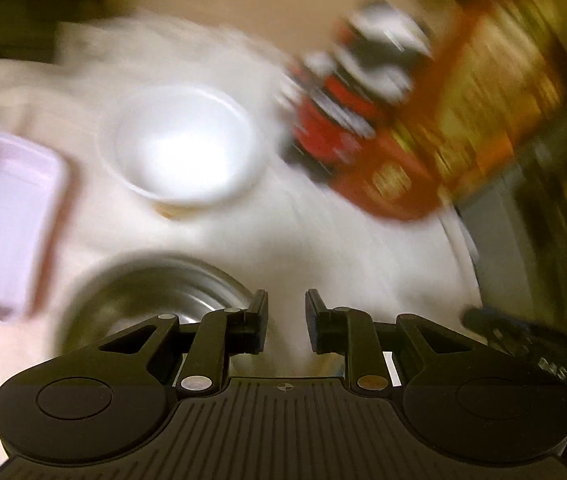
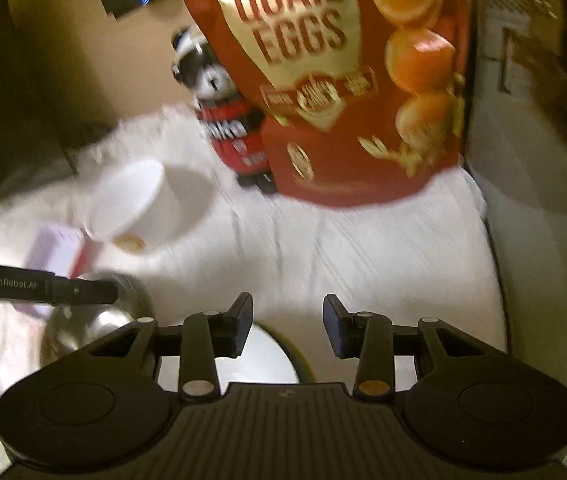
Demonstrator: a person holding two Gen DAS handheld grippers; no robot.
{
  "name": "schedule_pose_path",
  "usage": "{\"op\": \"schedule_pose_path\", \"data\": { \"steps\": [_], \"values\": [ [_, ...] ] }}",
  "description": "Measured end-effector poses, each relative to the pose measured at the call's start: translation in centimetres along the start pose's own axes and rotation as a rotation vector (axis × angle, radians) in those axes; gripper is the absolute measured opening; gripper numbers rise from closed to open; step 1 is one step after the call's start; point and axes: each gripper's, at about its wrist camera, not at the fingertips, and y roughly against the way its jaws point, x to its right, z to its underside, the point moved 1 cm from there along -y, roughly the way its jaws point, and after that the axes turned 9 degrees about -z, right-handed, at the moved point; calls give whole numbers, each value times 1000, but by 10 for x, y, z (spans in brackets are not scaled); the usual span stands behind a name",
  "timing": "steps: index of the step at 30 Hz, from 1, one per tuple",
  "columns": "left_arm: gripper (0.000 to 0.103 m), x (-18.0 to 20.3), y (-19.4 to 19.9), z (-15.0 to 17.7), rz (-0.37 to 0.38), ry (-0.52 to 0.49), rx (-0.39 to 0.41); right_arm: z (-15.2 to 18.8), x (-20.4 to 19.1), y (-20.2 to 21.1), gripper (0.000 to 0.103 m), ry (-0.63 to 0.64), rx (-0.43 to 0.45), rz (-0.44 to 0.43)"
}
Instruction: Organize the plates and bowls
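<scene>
A white cloth covers the counter and fills the middle of both views. On it, from largest down: a red snack bag standing at the upper right, a steel bowl at the lower left, a white bowl near the centre, a pale pink tray at the left edge, and a small toy figure beside the bag. A white plate lies under the right gripper. The fingers of both the right and the left gripper stand slightly apart and hold nothing. Both views are smeared; a hurried reach could clip the steel bowl's rim, or drag the loose cloth and topple the bag onto the dishes.
</scene>
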Motion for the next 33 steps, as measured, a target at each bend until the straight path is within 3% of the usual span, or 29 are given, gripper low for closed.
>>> {"op": "schedule_pose_path", "data": {
  "steps": [5, 11, 14, 16, 23, 25, 26, 28, 33],
  "values": [
    [24, -70, -3, -41, -90, 163, 53, -31, -30, -29, 39, 17, -4, -31],
    [24, -110, -42, -91, -84, 144, 38, -59, -81, -81, 44, 6, -61, -30],
    [24, -114, -60, -102, -61, 103, -1, -77, -99, -115, 50, -48, -94, -25],
    [24, -113, -74, -111, -67, 76, -14, -85, -107, -141, 51, -77, -119, -45],
    [24, -116, -109, -123, -65, 29, -70, -96, -113, -224, 51, -148, -186, 34],
    [24, -116, -118, -126, -38, 27, -83, -95, -111, -242, 48, -186, -222, 4],
    [23, -115, -120, -126, -17, 31, -87, -94, -110, -249, 42, -204, -235, -11],
    [22, -111, -117, -124, 1, 29, -79, -93, -107, -258, 31, -230, -242, -27],
    [22, -85, -91, -110, 66, 3, -41, -90, -98, -230, 29, -218, -213, -41]
  ]
}}
